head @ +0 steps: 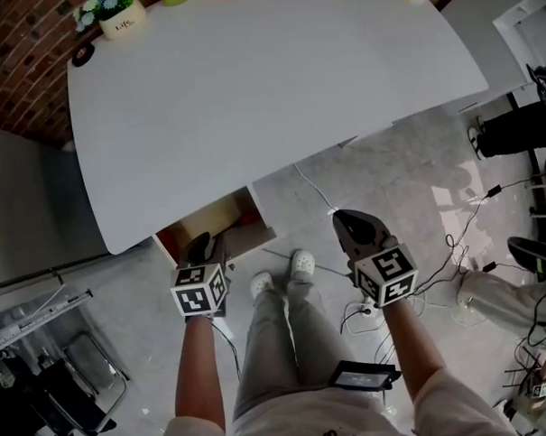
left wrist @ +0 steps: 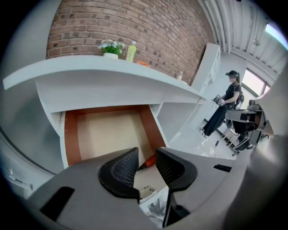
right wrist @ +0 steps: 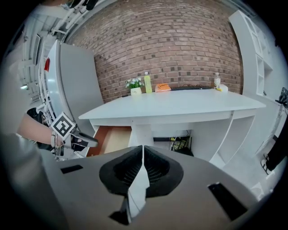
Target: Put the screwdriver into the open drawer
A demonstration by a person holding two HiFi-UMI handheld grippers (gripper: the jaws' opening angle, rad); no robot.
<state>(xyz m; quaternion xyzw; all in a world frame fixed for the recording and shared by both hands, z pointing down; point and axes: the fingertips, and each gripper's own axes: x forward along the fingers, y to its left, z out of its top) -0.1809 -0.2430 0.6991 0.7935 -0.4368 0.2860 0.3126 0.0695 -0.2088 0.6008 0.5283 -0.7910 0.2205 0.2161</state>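
Observation:
The open drawer (left wrist: 71,137) hangs under the white table, with brown walls and a pale floor. A screwdriver (left wrist: 147,162) with an orange handle lies on that floor near the front right corner. My left gripper (left wrist: 146,152) hovers just above it, jaws open, nothing between the pads. In the head view the left gripper (head: 202,249) sits over the drawer (head: 221,217). My right gripper (head: 349,224) is to the right of the drawer, over the floor. Its jaws (right wrist: 142,152) are shut and hold nothing. The right gripper view also shows the left gripper (right wrist: 87,140) by the drawer (right wrist: 112,137).
The white table (head: 276,86) carries a flower pot (head: 120,17) and a yellow-green bottle (right wrist: 147,83) along the brick wall. A grey cabinet (right wrist: 74,81) stands left of the table. Cables (head: 463,231) trail across the floor at right. A person (left wrist: 228,96) stands far back right.

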